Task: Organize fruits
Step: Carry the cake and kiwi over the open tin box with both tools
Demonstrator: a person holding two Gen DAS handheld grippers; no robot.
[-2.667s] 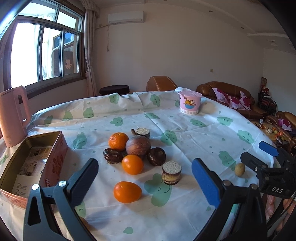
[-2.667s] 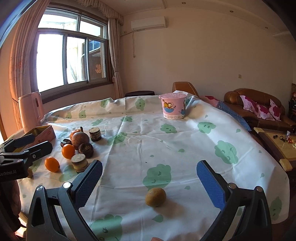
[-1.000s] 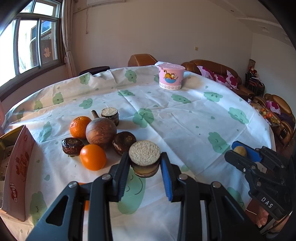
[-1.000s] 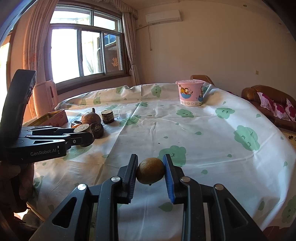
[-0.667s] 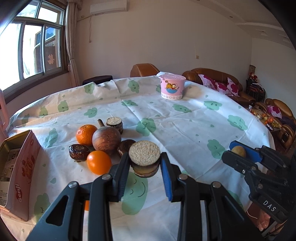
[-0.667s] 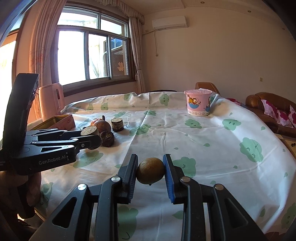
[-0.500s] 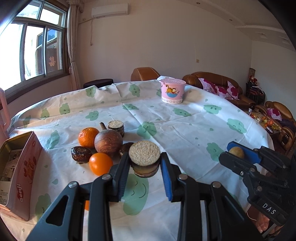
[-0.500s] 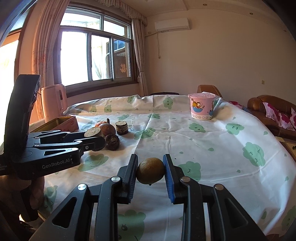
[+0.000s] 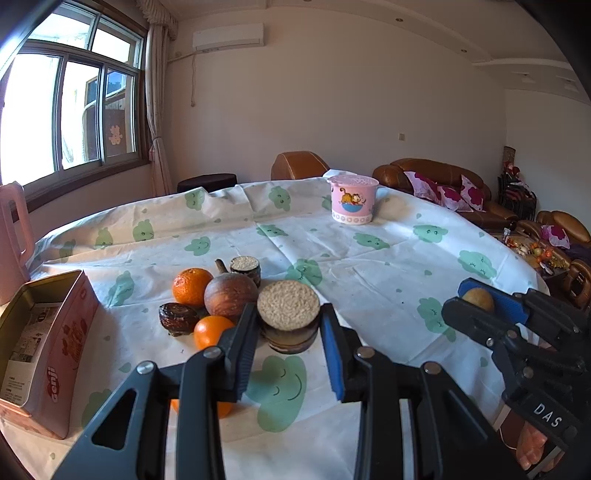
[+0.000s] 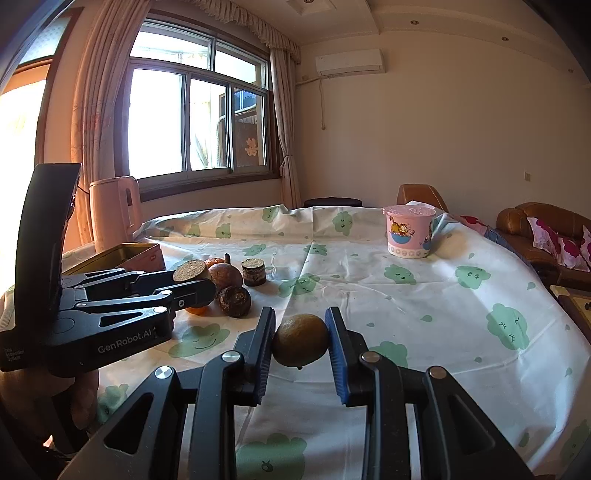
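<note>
Round tabletop (image 9: 388, 266) under white cloth with green clouds. Left gripper (image 9: 289, 338) fingers clamp a stubby cylinder fruit piece (image 9: 289, 314), cut face up, lifted near fruit pile (image 9: 221, 299). Right gripper (image 10: 300, 345) fingers pinch a roundish brown fruit (image 10: 300, 339). Pink cup (image 9: 352, 205) far; sofa beyond.

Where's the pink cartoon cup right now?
The pink cartoon cup stands at the table's far side, right of centre in both views, beyond the fruit cluster.

You're in a home living room: leather sofa (image 9: 439, 181) with cushions, curtained window (image 10: 192, 122), wall air conditioner (image 9: 228, 36).
</note>
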